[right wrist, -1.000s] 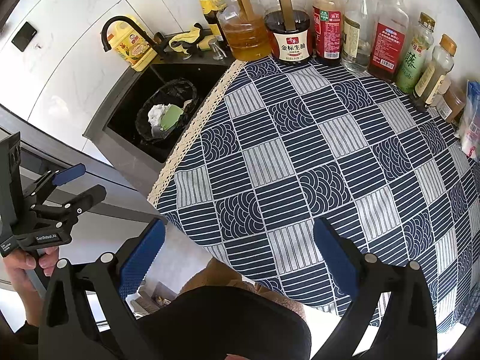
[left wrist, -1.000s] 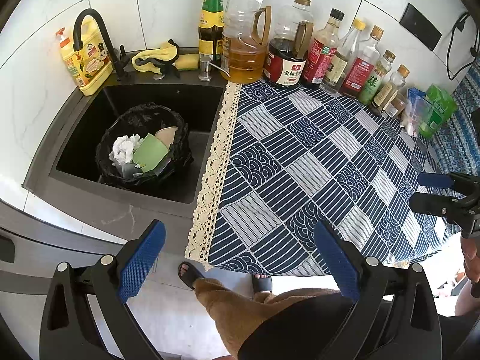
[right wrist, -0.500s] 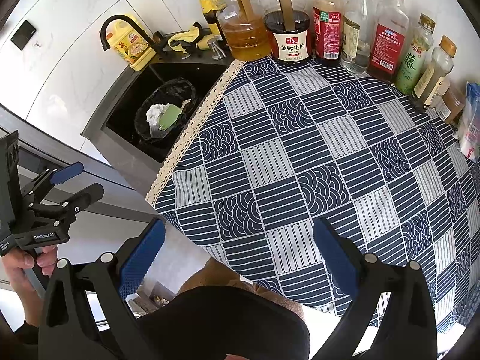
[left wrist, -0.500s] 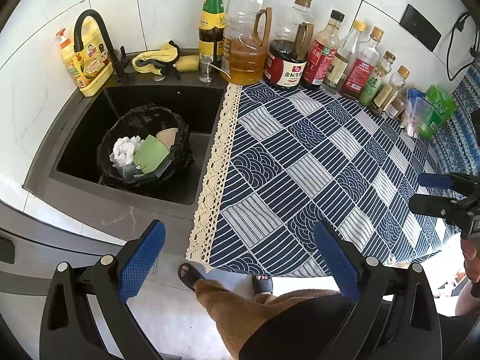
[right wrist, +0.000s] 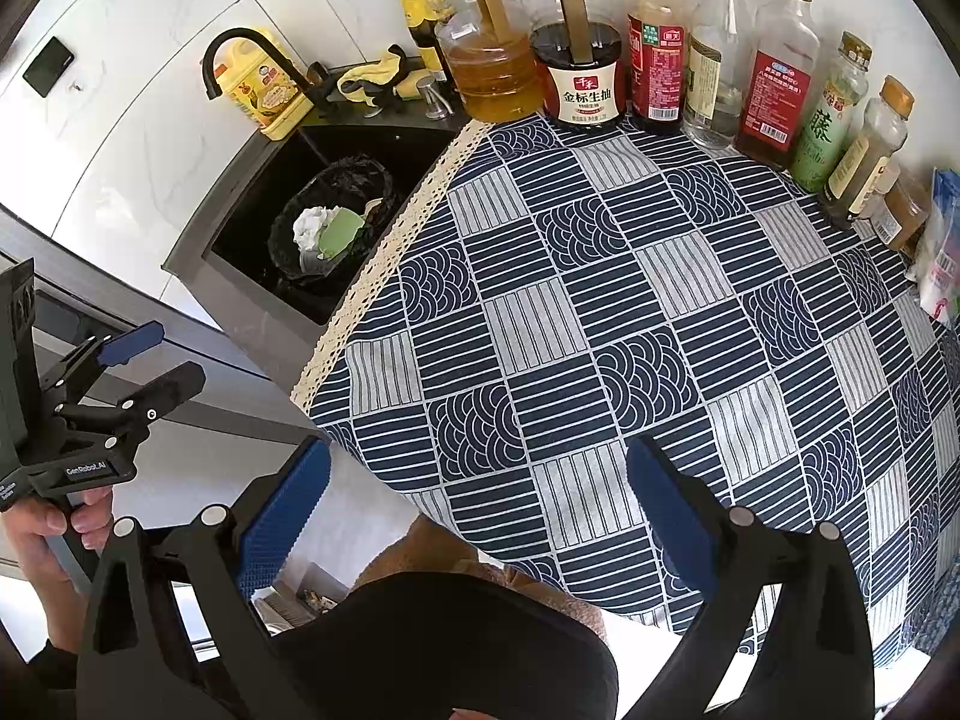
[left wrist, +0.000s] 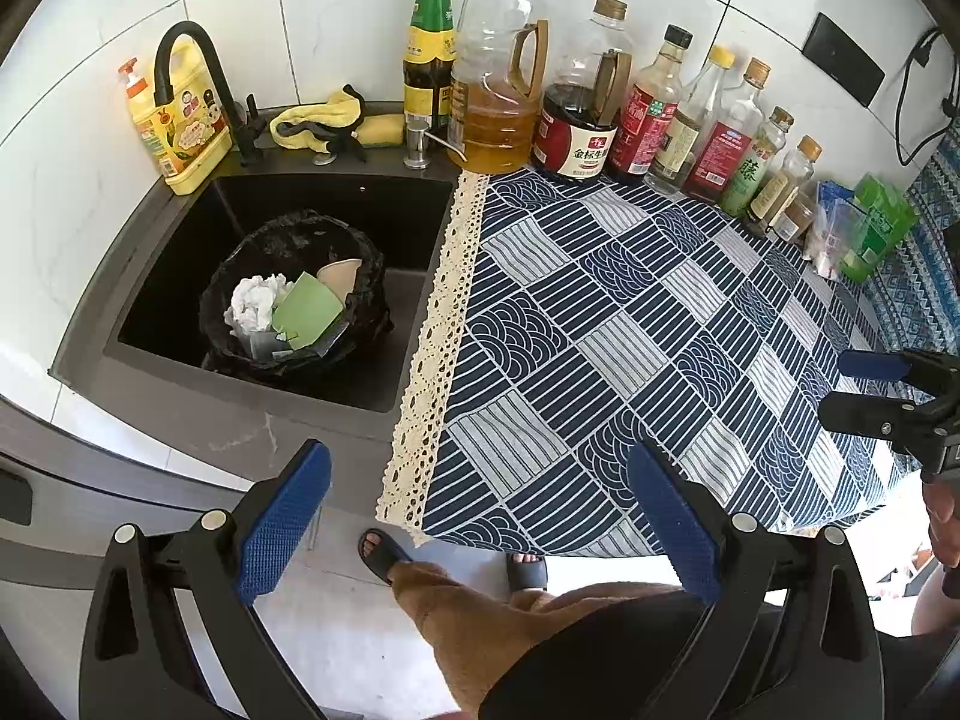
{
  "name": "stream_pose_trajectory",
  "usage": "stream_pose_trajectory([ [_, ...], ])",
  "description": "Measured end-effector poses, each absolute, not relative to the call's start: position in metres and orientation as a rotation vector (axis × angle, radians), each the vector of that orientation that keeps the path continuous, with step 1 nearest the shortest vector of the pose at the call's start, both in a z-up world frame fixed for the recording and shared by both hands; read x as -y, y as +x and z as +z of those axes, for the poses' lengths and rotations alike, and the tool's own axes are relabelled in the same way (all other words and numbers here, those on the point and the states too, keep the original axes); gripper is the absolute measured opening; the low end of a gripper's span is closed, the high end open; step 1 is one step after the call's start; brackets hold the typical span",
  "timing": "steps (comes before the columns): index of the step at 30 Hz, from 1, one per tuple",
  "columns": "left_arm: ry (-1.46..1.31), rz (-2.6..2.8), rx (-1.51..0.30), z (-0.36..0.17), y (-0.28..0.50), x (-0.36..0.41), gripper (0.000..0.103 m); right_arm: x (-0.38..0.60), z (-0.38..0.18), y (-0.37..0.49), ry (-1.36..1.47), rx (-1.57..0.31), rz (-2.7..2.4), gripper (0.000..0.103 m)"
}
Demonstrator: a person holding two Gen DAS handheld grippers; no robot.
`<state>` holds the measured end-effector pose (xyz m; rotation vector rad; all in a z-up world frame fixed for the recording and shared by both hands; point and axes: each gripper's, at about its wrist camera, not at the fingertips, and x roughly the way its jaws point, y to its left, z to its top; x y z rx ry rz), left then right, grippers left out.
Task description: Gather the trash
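A bin lined with a black bag (left wrist: 294, 300) (right wrist: 336, 222) stands in the dark sink (left wrist: 180, 276). In it lie crumpled white paper (left wrist: 255, 303), a green card (left wrist: 307, 315) and a beige piece (left wrist: 339, 276). My left gripper (left wrist: 480, 516) is open and empty, held high over the counter's front edge, near the sink. My right gripper (right wrist: 480, 510) is open and empty too, above the front edge of the blue patterned cloth (right wrist: 630, 312). Each gripper shows in the other's view: the right one (left wrist: 864, 384) at the far right, the left one (right wrist: 144, 360) at the left.
Oil and sauce bottles (left wrist: 576, 114) line the tiled back wall. A black tap (left wrist: 192, 72), a yellow detergent bottle (left wrist: 174, 132) and a yellow rag (left wrist: 324, 120) sit behind the sink. Green and clear packets (left wrist: 864, 228) lie at the far right. The person's legs and sandals (left wrist: 384, 552) are below.
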<state>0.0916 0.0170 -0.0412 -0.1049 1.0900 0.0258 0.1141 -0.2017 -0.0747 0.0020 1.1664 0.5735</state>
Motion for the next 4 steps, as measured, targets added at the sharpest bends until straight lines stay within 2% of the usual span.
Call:
stream_pose_trajectory([
  [4, -0.111, 0.031, -1.093, -0.0419, 0.0914, -0.0173, 0.096, 0.2001, -0.0754, 0.1129, -0.003, -1.168, 0.578, 0.098],
])
